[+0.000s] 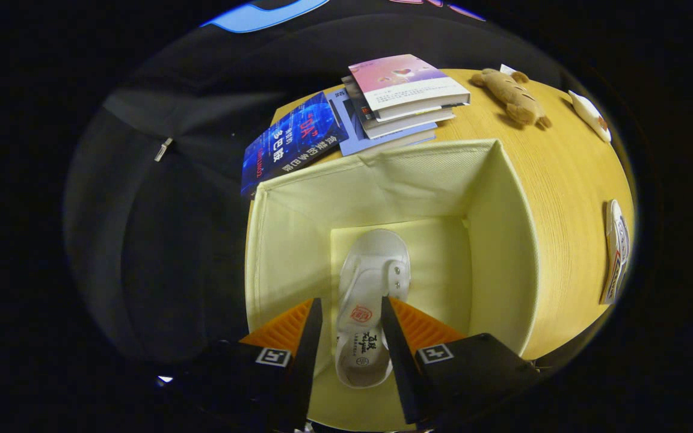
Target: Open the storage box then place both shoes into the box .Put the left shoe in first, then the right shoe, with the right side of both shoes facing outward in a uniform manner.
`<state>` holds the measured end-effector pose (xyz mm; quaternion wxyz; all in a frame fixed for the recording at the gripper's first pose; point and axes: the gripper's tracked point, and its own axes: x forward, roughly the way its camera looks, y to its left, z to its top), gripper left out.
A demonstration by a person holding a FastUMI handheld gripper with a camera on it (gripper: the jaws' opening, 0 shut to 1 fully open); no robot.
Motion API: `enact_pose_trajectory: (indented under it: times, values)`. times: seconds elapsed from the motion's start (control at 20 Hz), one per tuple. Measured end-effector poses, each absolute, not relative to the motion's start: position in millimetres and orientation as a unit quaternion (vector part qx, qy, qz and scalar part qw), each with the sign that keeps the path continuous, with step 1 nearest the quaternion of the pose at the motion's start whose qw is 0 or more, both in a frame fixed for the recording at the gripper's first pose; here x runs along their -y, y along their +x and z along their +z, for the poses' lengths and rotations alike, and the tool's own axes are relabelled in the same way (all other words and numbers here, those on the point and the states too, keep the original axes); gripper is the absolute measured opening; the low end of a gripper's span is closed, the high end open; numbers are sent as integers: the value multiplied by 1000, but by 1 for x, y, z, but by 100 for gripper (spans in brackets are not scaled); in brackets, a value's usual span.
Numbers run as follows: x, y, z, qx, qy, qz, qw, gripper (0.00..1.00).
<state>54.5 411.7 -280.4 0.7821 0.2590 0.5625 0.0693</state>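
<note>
Hovering over the open storage box, the fingers straddle the white shoe, apparently gripping it for lowering inside.

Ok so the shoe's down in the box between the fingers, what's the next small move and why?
Probably open the gripper a little wider and lift straight up out of the box. The white shoe looks to be resting on the box floor, with the fingers flanking its heel end; whether they press on it is unclear. The second shoe waits on the table beside the box.
</note>
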Motion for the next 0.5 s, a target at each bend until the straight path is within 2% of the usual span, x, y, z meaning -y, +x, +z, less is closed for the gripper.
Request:
enact_pose_trajectory:
  times: [0.1,0.15,0.2,0.5]
  values:
    - [-409,49,-266,-552,263,91,786,78]
    - [-405,46,-259,-545,260,104,790,93]
    - [-400,42,-248,-537,259,117,794,98]
    - [-325,15,-175,-448,244,202,836,99]
